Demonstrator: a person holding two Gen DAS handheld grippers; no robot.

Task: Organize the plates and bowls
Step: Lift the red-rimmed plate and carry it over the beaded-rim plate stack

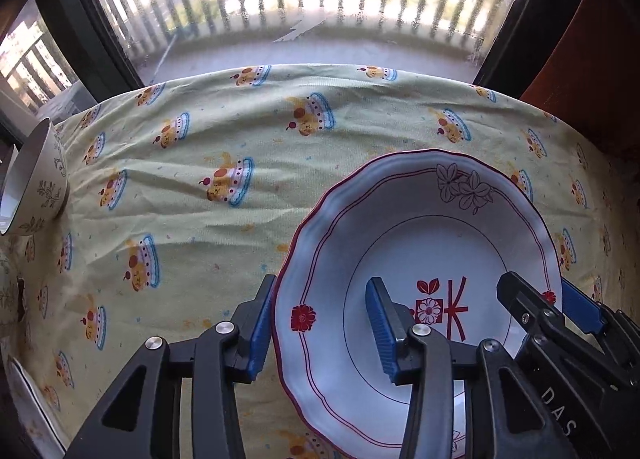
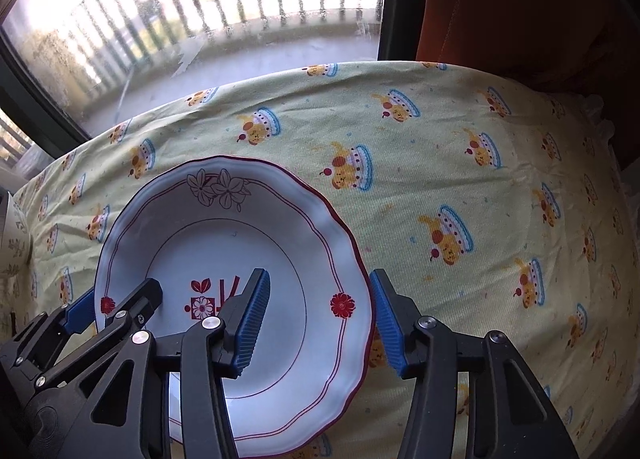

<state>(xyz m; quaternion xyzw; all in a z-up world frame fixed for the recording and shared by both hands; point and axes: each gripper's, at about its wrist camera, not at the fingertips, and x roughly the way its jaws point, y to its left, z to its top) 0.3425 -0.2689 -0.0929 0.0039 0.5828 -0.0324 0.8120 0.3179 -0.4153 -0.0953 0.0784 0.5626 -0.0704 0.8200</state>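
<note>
left gripper (image 1: 320, 329): jaws straddle plate (image 1: 420, 227) left rim, pads apart from it | right gripper (image 2: 320, 323): straddles right rim, not pressing | bowl (image 1: 36, 179): far left

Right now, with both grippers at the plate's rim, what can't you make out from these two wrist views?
- Plate: near edge hidden under the left gripper linkage, left wrist view; same beneath the right gripper, right wrist view.
- Pad contact on the rim: a gap shows at each inner pad; grip can't be confirmed.
- Bowl: cut off by the left edge, left wrist view; inside unseen.
- White rim at the lower left: cropped, can't identify.
</note>
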